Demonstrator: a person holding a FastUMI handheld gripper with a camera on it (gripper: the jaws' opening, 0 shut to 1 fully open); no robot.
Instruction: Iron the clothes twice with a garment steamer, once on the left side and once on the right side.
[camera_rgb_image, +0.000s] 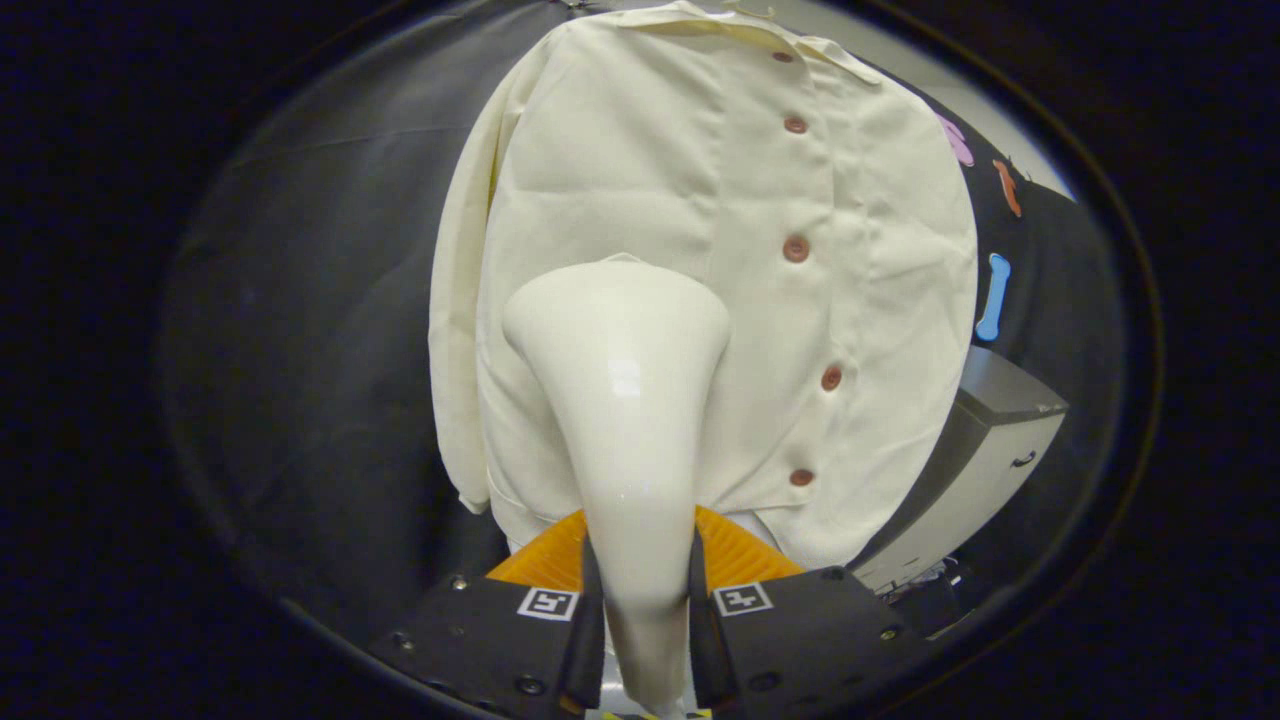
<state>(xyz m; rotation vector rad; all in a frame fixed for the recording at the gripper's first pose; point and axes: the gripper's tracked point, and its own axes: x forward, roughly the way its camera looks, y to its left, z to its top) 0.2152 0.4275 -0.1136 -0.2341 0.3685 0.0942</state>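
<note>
1. The glossy cream plastic garment steamer is clamped by its narrow handle between both fingers of the gripper.
2. Its wide head is held against the left front panel of the hanging cream cotton shirt, left of the brown buttons.
3. A grey cabinet is seen at the right, beyond the shirt.

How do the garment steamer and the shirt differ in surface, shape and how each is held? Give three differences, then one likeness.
The garment steamer is smooth and glossy; the shirt is matte, creased cloth. The steamer is a rigid neck flaring to a wide head; the shirt hangs loose and flat. The steamer is clamped in the gripper, both fingers pressing its neck; the shirt hangs beyond them, its buttons fastened. Both are cream-white.
</note>
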